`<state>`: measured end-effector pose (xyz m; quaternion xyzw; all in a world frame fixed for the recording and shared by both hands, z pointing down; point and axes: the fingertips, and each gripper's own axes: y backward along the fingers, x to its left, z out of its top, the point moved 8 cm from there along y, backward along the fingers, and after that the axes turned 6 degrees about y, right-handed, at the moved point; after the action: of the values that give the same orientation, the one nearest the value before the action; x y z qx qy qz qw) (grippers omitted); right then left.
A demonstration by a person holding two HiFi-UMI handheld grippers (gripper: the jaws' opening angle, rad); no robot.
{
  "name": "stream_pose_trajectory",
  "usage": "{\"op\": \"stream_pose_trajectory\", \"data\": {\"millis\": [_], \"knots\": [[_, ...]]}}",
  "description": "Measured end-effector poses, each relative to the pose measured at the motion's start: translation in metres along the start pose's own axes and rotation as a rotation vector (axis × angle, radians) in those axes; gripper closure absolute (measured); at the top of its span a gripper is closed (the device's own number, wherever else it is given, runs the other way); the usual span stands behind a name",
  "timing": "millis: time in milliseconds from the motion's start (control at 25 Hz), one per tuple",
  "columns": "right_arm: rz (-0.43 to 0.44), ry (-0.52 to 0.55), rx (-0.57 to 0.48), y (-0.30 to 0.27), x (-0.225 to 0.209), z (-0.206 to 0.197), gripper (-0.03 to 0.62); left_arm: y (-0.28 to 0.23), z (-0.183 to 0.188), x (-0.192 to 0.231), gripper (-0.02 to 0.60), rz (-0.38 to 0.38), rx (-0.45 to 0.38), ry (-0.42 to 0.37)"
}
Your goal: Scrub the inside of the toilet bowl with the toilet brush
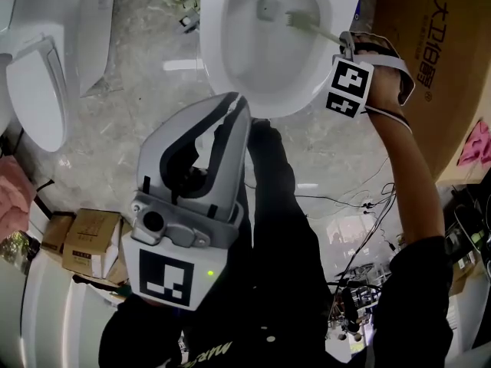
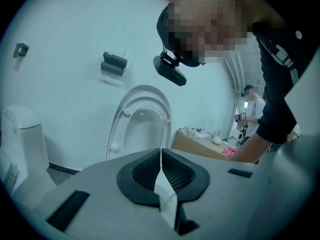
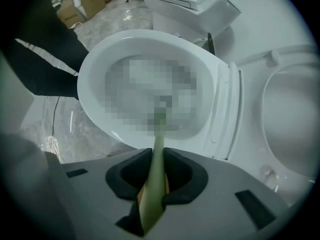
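Scrubbing in progress, seen from beside the person. The right gripper [image 1: 347, 50] has its jaws closed tight on the pale green handle of the toilet brush [image 1: 313, 27]. In the right gripper view the same handle [image 3: 157, 156] runs out between the pads and down into the toilet bowl [image 3: 95, 71]. The brush head lies low in the bowl, near the outlet at the bottom. The left gripper [image 1: 236, 112] hangs idle above the person's knee. Its jaws [image 2: 161, 170] meet with nothing between them, and it points away from the work toward the wall.

Progress, as a judgement: the brush is in and working the lower basin. How much of the wall has been covered cannot be read from the surface. The upper sides and the zone under the rim probably remain.

Clearances: the handle crosses the rim [image 1: 217, 66] on the person's right. A cardboard box [image 1: 433, 60] stands just beside the bowl there and crowds the right hand's outward swing. The raised seat [image 3: 292, 119] bounds the far side. The near edge and left side of the bowl are open, with bare floor [image 1: 138, 90] between it and a spare seat [image 1: 34, 90] lying well apart.
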<state>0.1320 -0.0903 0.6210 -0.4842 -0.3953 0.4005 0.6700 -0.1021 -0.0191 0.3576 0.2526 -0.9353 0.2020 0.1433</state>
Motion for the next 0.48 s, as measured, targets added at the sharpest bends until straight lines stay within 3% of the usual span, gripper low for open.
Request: {"op": "stream_pose_trajectory", "data": {"millis": [480], "knots": [[0.2, 0.148, -0.06, 0.004, 0.013, 0.014, 0.507, -0.001, 0.001, 0.004, 0.548, 0.024, 0.008, 0.008]]}}
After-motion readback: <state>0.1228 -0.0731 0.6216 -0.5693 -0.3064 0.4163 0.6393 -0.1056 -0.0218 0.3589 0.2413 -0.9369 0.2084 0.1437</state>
